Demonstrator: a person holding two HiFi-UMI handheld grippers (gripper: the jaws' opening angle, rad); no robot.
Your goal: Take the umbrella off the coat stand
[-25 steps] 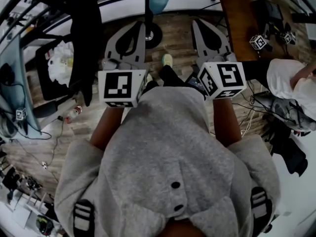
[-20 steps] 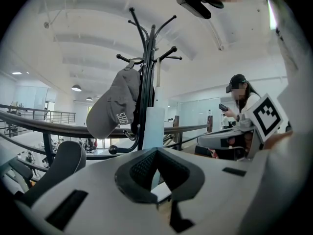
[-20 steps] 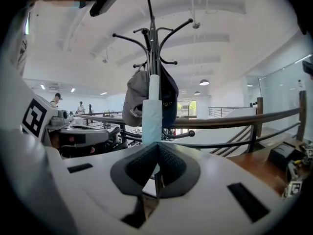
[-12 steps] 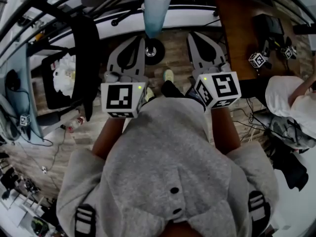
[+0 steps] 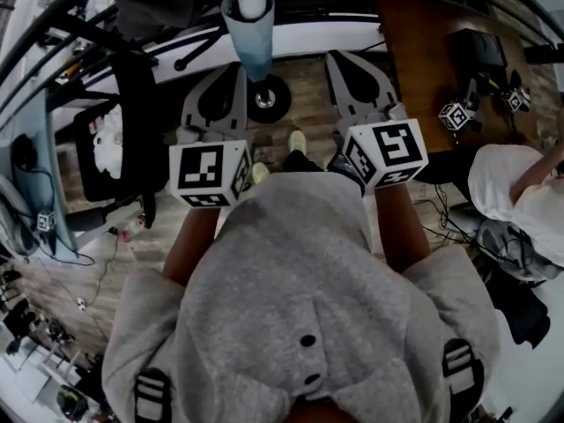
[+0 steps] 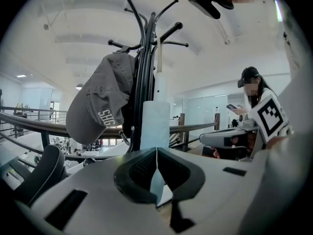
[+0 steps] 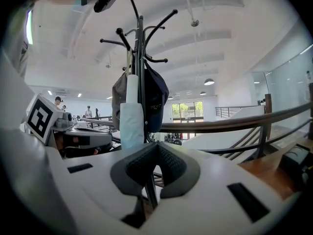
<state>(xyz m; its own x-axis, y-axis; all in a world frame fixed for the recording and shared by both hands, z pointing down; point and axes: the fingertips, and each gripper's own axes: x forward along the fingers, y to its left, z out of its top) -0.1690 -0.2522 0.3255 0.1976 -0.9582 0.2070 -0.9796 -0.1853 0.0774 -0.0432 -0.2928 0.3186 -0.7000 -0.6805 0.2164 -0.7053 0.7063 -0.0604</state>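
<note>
A black coat stand (image 6: pixel 145 67) rises straight ahead, its round base (image 5: pixel 267 100) on the wood floor between my two grippers. The folded pale-blue umbrella (image 6: pixel 155 124) hangs upright against the pole, its white handle up near the hooks; it also shows as umbrella (image 5: pixel 250 33) and umbrella (image 7: pixel 131 119). A grey cap (image 6: pixel 100 106) hangs on the stand's left side. My left gripper (image 6: pixel 156 152) is shut and empty, a short way before the umbrella. My right gripper (image 7: pixel 157 147) is also shut with nothing in it, level with the left and just right of the stand.
A dark cap or bag (image 7: pixel 155 99) hangs on the stand's far side. A curved railing (image 7: pixel 234 121) runs behind the stand. A person in a black cap (image 6: pixel 252 89) stands at the right. A brown desk (image 5: pixel 432 51) lies right, a black garment on a rack (image 5: pixel 141 104) left.
Both grippers have moved forward together toward the coat stand. The umbrella and the stand's base now sit lower and larger in the head view, between the jaws. Both stay shut.
</note>
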